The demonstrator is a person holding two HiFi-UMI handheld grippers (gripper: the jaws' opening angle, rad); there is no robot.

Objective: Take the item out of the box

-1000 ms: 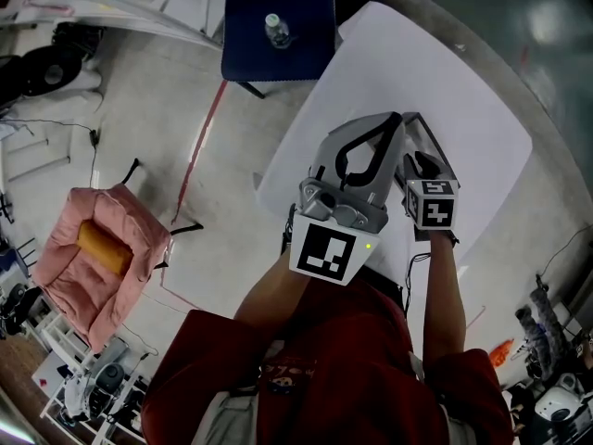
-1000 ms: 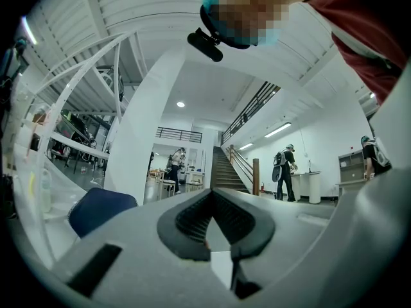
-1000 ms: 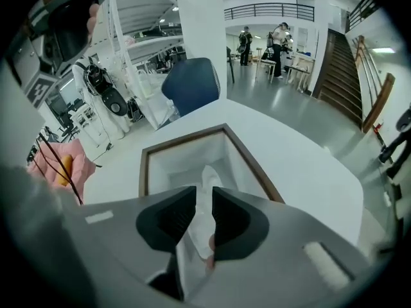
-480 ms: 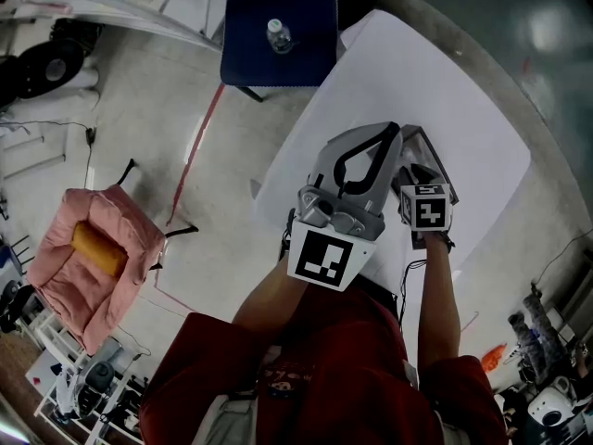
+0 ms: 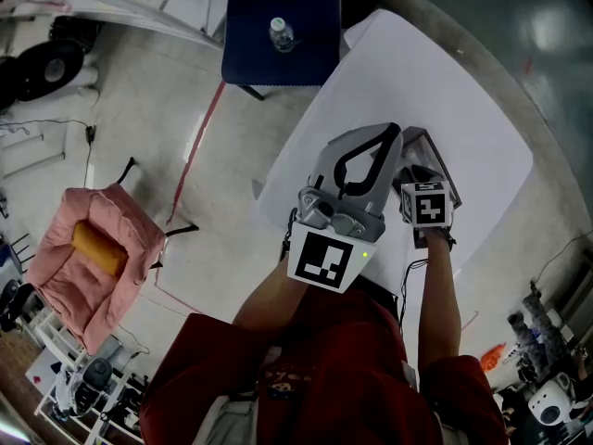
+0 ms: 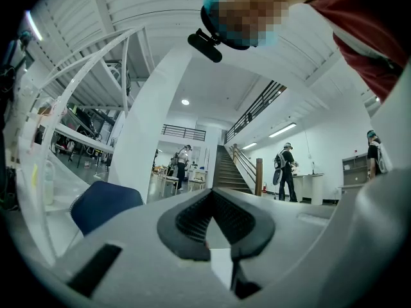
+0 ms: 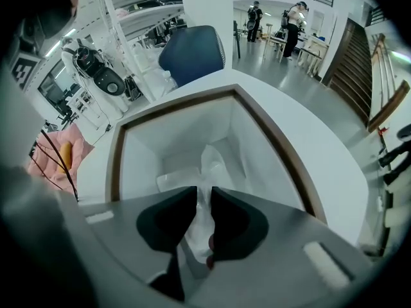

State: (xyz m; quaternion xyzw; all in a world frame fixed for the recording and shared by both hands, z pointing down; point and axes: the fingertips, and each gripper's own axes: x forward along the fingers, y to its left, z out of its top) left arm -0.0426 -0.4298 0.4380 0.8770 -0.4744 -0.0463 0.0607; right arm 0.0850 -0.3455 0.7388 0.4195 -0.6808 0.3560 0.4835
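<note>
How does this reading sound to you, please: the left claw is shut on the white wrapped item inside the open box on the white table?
Not quite: it is the right claw that is shut on the white wrapped item inside the open box on the white table, as the right gripper view shows. The left claw holds nothing.

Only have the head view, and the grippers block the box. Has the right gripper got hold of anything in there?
Observer: Yes. The right gripper is shut on a clear plastic bag at the opening of the box.
Operator: Bag out of the box?
Observer: No. It runs from the jaws down into the box.
Operator: Left gripper holding anything?
Observer: No. The left gripper has its jaws together with nothing between them, and it points out at the hall, not at the box.
</note>
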